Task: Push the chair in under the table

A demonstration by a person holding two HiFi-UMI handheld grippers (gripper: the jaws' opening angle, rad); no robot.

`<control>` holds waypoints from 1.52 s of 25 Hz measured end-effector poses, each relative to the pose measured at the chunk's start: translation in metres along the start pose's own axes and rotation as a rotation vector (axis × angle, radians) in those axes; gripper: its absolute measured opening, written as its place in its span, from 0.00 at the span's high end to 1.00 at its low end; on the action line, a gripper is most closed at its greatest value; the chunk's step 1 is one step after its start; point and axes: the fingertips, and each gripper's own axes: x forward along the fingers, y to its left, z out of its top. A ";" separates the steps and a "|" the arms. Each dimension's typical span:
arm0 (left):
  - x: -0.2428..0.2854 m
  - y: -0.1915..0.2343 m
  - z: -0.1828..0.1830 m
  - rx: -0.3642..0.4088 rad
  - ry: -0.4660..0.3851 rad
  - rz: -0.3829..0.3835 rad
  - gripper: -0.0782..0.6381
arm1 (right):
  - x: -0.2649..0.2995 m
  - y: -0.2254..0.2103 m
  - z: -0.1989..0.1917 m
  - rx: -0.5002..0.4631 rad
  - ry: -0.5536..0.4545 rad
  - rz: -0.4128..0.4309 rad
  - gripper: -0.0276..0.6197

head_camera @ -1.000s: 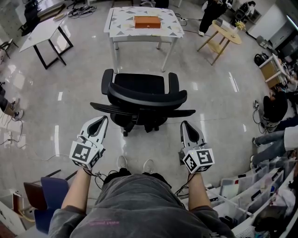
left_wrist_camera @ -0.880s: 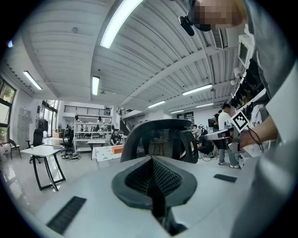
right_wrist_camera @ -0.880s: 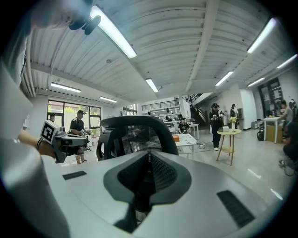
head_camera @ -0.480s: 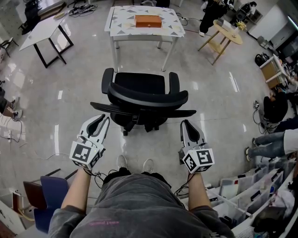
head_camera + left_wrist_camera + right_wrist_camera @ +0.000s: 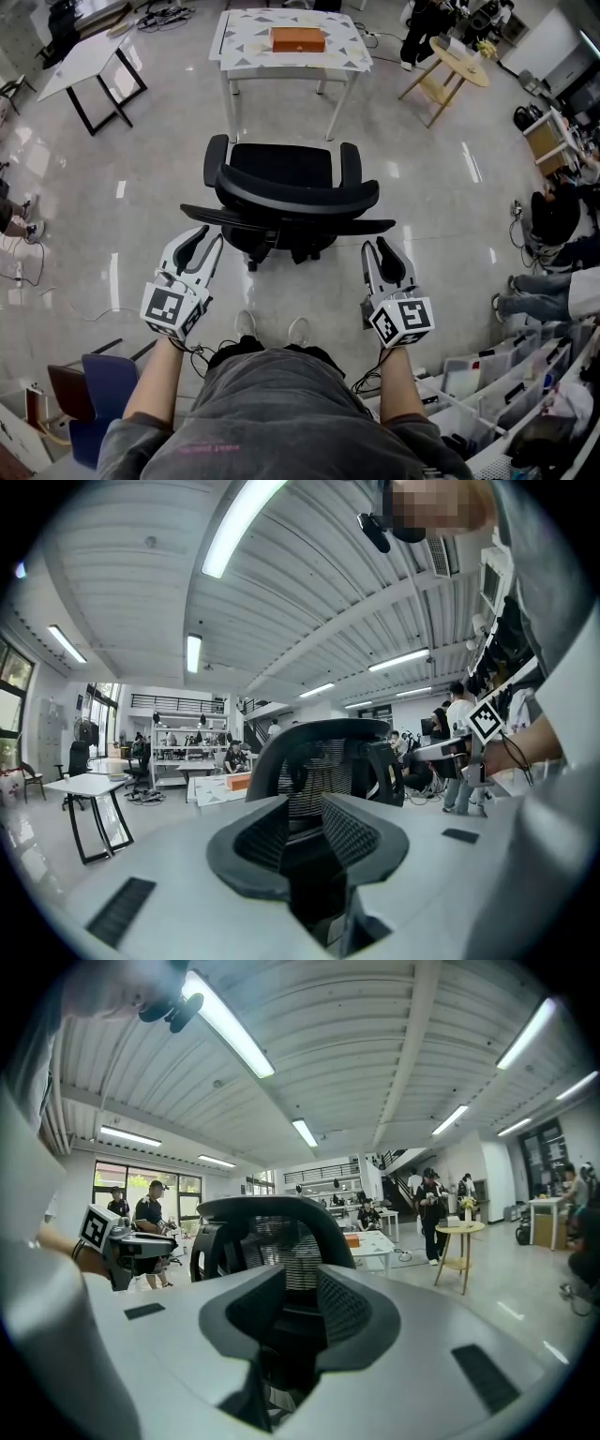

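Chair stands short of table, backrest toward me. Box on tabletop. My left gripper and right gripper flank backrest, no contact. Both jaw pairs just been opening; now parted, nothing between them.

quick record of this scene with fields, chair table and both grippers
chair: black, pulled out, back toward the grippers, bare floor between it and the table
table: white, orange box on top
left gripper: behind chair back, jaws have just been opening, nothing between them
right gripper: behind chair back, jaws have just been opening, nothing between them
task: chair not yet pushed in
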 end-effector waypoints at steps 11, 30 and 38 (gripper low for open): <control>0.001 0.003 0.000 -0.004 0.003 0.012 0.67 | 0.004 0.001 0.000 0.005 0.005 0.007 0.70; 0.039 0.018 -0.003 0.015 0.074 0.078 0.56 | 0.043 -0.024 0.004 -0.076 0.028 0.039 0.61; 0.069 0.029 -0.003 0.093 0.121 0.114 0.56 | 0.077 -0.039 0.002 -0.135 0.044 0.090 0.61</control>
